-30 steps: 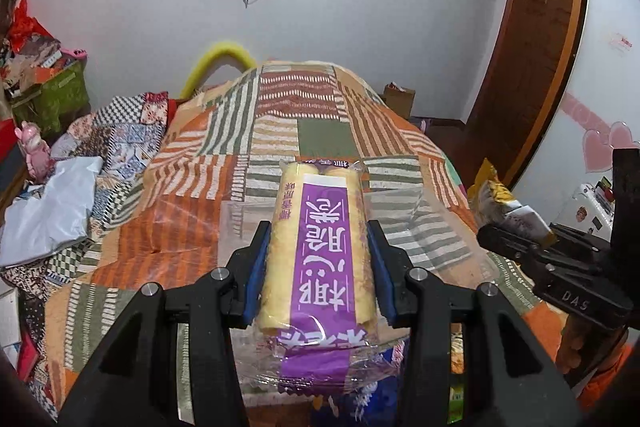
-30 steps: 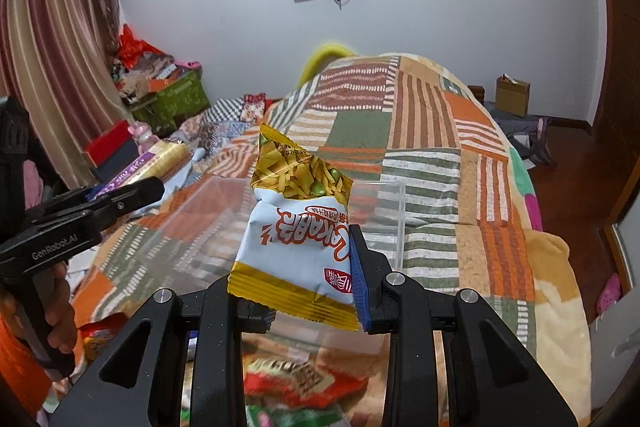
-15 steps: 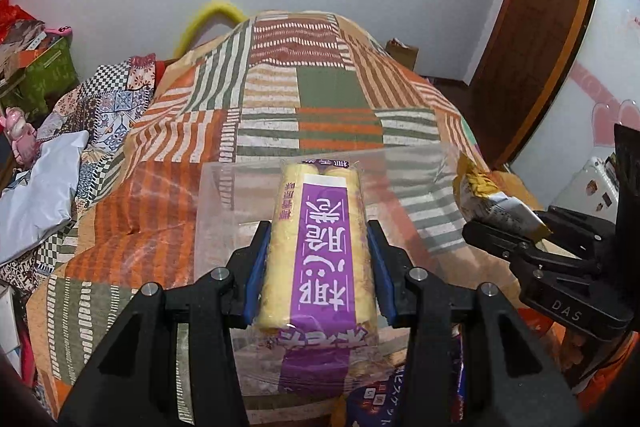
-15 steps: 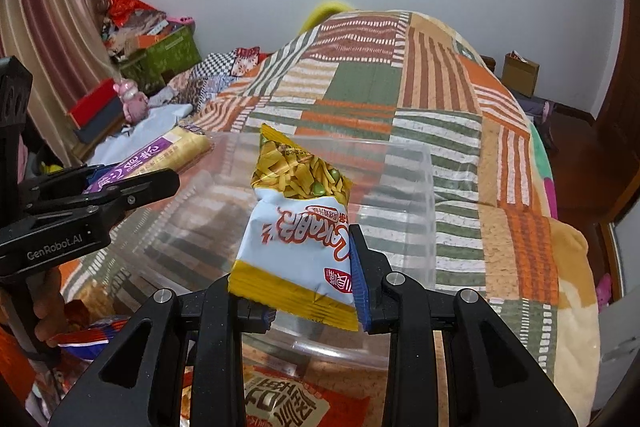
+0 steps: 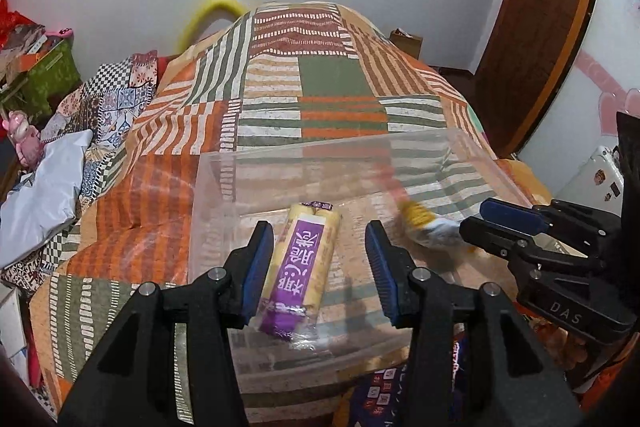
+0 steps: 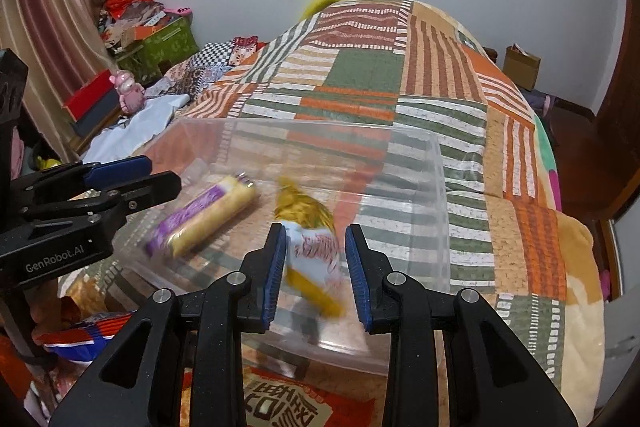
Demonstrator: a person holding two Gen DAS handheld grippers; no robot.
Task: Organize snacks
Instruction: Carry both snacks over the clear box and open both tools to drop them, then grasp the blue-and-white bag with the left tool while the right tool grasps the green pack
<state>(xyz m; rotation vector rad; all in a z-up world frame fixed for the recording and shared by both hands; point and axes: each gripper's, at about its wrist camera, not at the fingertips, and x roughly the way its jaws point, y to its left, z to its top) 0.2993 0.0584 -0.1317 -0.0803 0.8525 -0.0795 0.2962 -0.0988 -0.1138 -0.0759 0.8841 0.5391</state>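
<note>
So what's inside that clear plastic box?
The box holds a purple-labelled roll pack and a yellow-and-white snack bag, blurred, seemingly just dropped. The bedspread shows through the floor; the grippers hide the near corners.

Bin [image 5: 216, 187] walls are boxing in the grippers at 12, 3 & 9 o'clock; top's staying open overhead.
</note>
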